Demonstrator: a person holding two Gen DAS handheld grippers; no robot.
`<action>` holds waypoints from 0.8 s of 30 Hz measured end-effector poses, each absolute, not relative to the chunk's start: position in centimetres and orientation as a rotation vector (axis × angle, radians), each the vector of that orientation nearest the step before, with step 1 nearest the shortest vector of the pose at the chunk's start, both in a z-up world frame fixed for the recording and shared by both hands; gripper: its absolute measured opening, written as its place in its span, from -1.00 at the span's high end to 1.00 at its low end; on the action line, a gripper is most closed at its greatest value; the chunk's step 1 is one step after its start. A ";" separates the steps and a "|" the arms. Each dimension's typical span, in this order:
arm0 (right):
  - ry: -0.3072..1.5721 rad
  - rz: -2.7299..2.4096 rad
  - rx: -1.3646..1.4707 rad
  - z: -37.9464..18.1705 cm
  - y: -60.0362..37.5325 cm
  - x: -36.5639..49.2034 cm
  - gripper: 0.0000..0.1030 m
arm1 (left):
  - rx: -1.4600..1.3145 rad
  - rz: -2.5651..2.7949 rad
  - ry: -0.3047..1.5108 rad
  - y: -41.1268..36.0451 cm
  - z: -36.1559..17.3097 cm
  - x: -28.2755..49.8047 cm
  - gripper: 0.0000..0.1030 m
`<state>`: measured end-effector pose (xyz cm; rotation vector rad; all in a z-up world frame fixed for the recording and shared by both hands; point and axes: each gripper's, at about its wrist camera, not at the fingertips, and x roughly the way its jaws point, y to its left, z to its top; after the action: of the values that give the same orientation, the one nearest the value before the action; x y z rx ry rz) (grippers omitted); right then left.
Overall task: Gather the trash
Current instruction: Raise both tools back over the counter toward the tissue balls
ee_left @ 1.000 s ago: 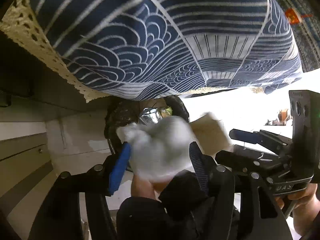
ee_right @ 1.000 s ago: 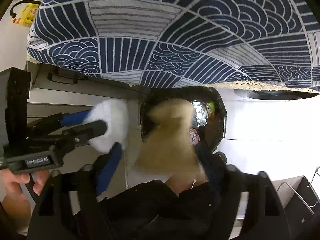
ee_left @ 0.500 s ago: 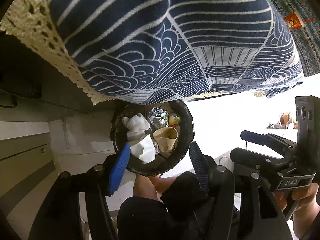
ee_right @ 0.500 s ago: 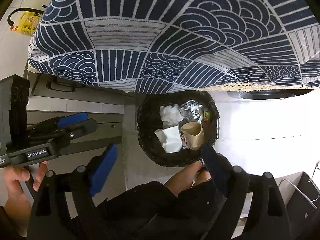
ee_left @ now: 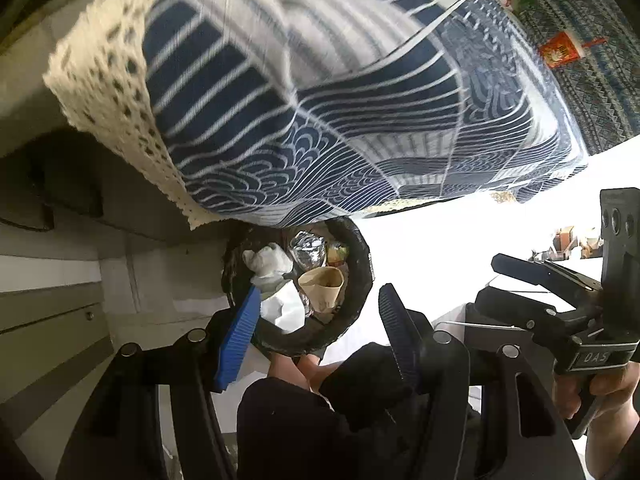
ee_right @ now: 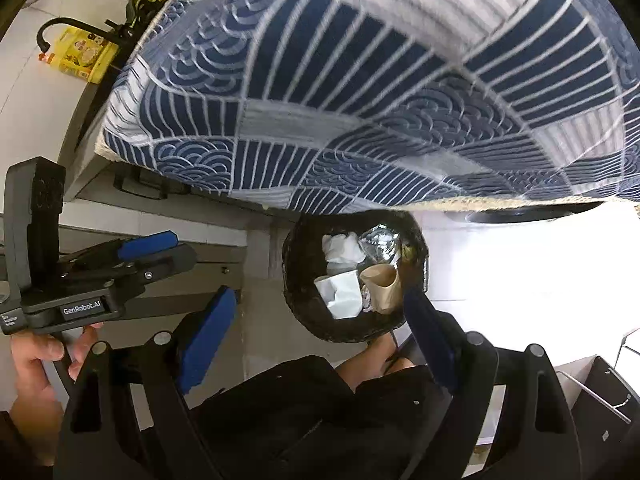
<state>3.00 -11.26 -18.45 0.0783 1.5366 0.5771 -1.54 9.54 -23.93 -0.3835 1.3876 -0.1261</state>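
A black trash bin (ee_left: 356, 264) (ee_right: 296, 280) stands on the floor below the table's edge. Inside lie a crumpled white tissue (ee_left: 270, 260) (ee_right: 342, 246), a white paper piece (ee_left: 286, 310) (ee_right: 340, 292), a brown paper cup (ee_left: 322, 284) (ee_right: 382, 282) and clear plastic wrap (ee_left: 308, 244) (ee_right: 378, 242). My left gripper (ee_left: 316, 332) is open and empty, held above the bin. My right gripper (ee_right: 320, 340) is open and empty above the bin too; it also shows in the left wrist view (ee_left: 536, 276).
A blue wave-patterned tablecloth (ee_left: 340, 100) (ee_right: 400, 100) with a lace hem hangs over the table, partly above the bin. A yellow bottle (ee_right: 84, 56) stands by the wall. Grey drawers (ee_left: 48, 320) sit left. My legs in black are below.
One second ago the left gripper held the white tissue and the right held the brown cup; both opened and the items dropped into the bin. Both grippers have since lifted away.
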 end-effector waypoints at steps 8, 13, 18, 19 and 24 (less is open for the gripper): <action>1.429 0.571 0.071 -13.8 -11.7 3.6 -0.72 | -0.350 -0.151 1.317 8.9 -20.3 -1.1 -0.15; 1.347 0.583 0.068 -10.4 -11.8 4.4 -0.78 | -0.335 -0.149 1.247 9.0 -17.5 -0.8 -0.49; 1.264 0.594 0.062 -7.5 -11.7 5.6 -0.90 | -0.310 -0.139 1.190 9.3 -14.9 0.1 -0.54; 1.253 0.597 0.061 -7.1 -11.7 5.9 -0.90 | -0.305 -0.135 1.176 9.2 -14.4 0.3 -0.62; 1.189 0.610 0.053 -5.2 -11.9 8.2 -0.91 | -0.289 -0.109 1.091 9.4 -11.2 1.8 -0.85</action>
<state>8.16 -11.93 -5.19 0.0529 1.1888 0.6099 1.81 9.39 -11.15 -0.2888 1.0912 -0.1093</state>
